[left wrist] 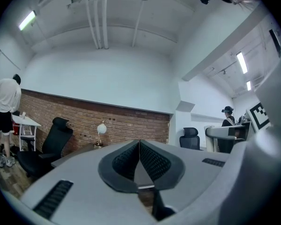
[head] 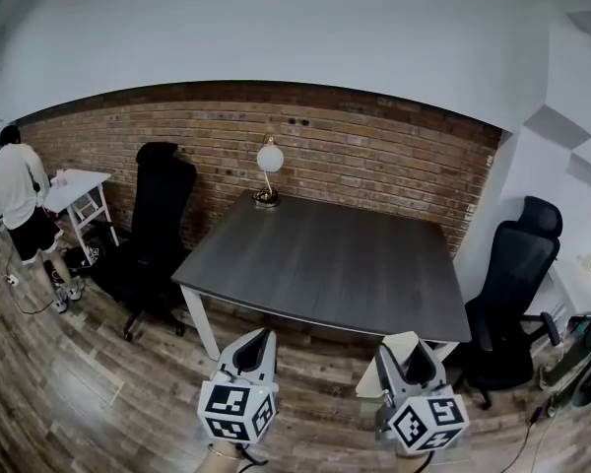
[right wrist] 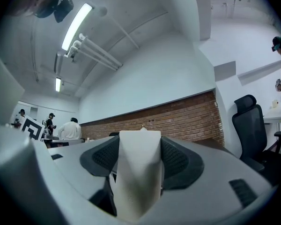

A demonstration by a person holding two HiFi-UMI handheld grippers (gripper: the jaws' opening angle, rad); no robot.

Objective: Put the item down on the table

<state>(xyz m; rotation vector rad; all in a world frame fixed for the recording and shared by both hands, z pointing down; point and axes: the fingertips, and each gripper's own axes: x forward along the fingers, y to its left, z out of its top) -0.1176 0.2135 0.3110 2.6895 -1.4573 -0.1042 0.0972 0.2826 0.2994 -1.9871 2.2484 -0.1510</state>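
My right gripper [head: 415, 354] [right wrist: 140, 144] is shut on a white folded item [right wrist: 139, 172], which stands upright between the dark ribbed pads. In the head view the item [head: 387, 360] shows as a cream flap left of the jaws. It hangs just in front of the near right edge of the dark grey table [head: 325, 254]. My left gripper [head: 259, 344] [left wrist: 139, 148] is shut with nothing in it, held in front of the table's near left corner. Both grippers are below and short of the tabletop.
A globe desk lamp [head: 268, 166] stands at the table's far edge by the brick wall. Black office chairs stand at the left [head: 156, 227] and at the right [head: 517, 286]. A person [head: 15, 200] stands by a small white table [head: 75, 187] at far left.
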